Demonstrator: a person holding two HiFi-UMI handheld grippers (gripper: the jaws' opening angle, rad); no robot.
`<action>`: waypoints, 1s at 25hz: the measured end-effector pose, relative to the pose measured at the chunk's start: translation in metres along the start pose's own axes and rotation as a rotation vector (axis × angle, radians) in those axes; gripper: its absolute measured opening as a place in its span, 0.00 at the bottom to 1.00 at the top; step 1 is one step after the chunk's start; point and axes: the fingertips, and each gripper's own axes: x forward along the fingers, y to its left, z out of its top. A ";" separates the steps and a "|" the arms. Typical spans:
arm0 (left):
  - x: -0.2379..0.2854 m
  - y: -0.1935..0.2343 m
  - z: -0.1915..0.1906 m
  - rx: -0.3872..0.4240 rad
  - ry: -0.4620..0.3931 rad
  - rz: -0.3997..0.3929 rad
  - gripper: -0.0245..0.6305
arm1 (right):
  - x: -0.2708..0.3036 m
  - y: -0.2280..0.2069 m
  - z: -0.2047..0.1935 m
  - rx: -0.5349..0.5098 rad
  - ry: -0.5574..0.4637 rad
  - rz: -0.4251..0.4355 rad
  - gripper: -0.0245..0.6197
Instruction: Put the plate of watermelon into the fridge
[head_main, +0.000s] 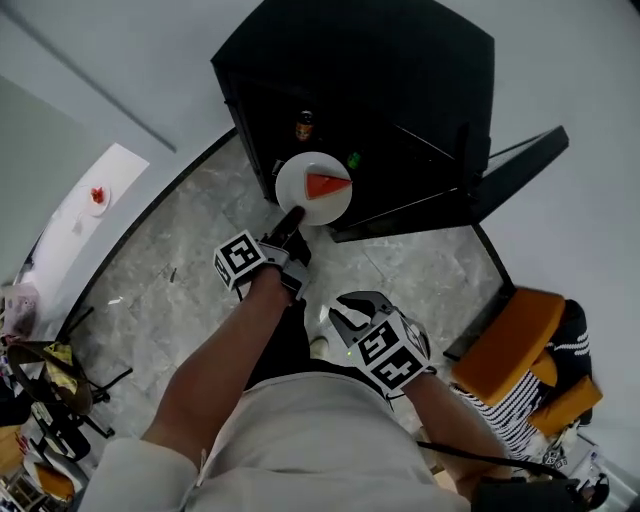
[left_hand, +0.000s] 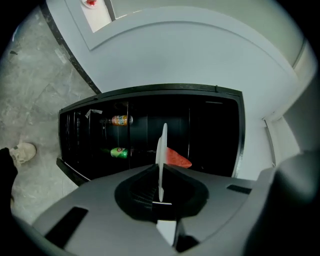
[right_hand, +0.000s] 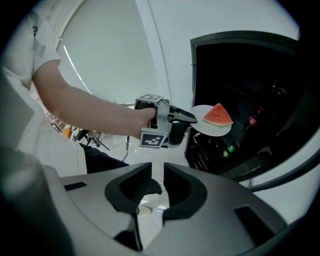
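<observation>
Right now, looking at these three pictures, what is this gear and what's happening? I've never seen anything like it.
There is no robot here. A person holds a two-jaw gripper in each hand. One picture comes from a camera on the person's head, looking down. The other two come from cameras riding on the grippers. The left gripper is shut on the rim of a white plate that carries a watermelon slice. It holds the plate at the open black fridge, which has a green bottle inside. The right gripper hangs lower, with its jaws apart and empty. Underfoot is a grey stone floor.

Head view looks steeply down, fridge (head_main: 400, 60) at 12 o'clock. Left gripper view faces it close; right gripper view, from farther. All share the plate (head_main: 295, 185).
</observation>
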 end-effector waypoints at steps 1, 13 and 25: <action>0.009 0.004 0.008 0.000 -0.004 0.003 0.07 | 0.006 -0.006 0.007 -0.009 0.008 0.002 0.17; 0.094 0.044 0.062 -0.034 -0.019 0.030 0.07 | 0.046 -0.042 0.031 0.079 0.063 0.051 0.17; 0.142 0.063 0.083 -0.060 -0.046 0.068 0.07 | 0.059 -0.058 0.028 0.105 0.101 0.071 0.17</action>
